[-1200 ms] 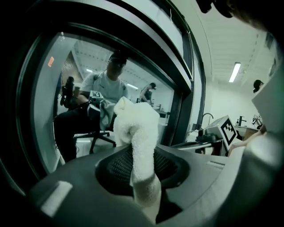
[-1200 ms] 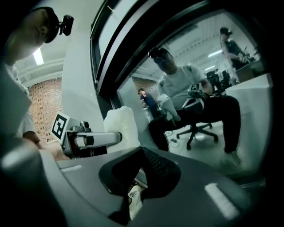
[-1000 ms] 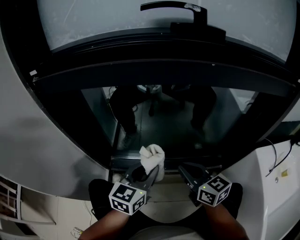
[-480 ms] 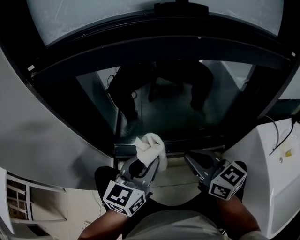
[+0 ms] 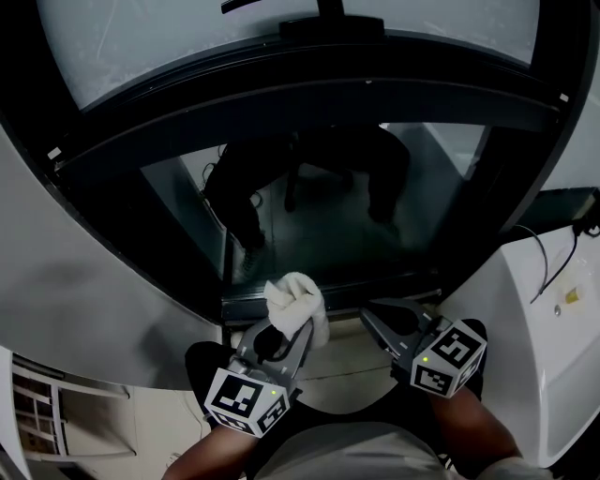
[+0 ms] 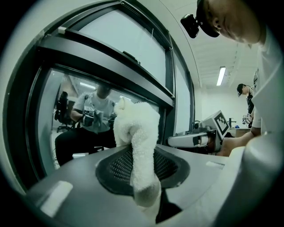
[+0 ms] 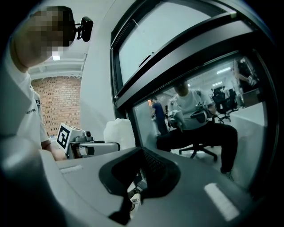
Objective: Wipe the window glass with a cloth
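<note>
Your left gripper (image 5: 281, 342) clamped on cloth (image 5: 298, 302); wad sits near bottom edge of window glass (image 5: 319, 225). Cloth likely soft, light, floppy: grip bunched middle, not loose corner. Your right gripper (image 5: 380, 323) closed, empty, below glass.

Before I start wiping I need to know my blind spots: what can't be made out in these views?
- Whether the cloth touches the window glass: in the left gripper view the cloth itself covers the spot, and the head view looks down too steeply.
- Smears on the glass: the dark seated figure showing in it masks them in every view.
- The window handle: cut off by the head view's top edge.
</note>
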`<move>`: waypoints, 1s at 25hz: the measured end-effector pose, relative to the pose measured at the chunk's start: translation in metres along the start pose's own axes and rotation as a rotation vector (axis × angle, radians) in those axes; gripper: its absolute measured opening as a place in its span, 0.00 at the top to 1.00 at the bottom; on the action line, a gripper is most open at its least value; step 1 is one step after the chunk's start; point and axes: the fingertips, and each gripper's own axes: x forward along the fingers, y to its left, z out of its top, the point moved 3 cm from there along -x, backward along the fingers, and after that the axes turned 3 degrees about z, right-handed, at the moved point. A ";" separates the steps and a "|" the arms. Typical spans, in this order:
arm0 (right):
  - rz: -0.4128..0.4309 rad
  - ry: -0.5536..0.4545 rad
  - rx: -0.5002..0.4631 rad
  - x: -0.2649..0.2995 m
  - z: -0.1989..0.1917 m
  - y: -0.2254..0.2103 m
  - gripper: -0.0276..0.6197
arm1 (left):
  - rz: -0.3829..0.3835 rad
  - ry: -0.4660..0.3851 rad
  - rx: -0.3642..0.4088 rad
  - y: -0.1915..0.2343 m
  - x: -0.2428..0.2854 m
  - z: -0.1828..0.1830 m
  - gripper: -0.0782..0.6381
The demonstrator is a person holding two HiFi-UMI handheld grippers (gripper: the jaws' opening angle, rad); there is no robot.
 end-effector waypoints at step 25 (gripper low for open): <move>-0.049 -0.005 0.023 0.001 -0.005 -0.012 0.96 | -0.016 0.041 -0.038 0.010 0.005 -0.010 0.72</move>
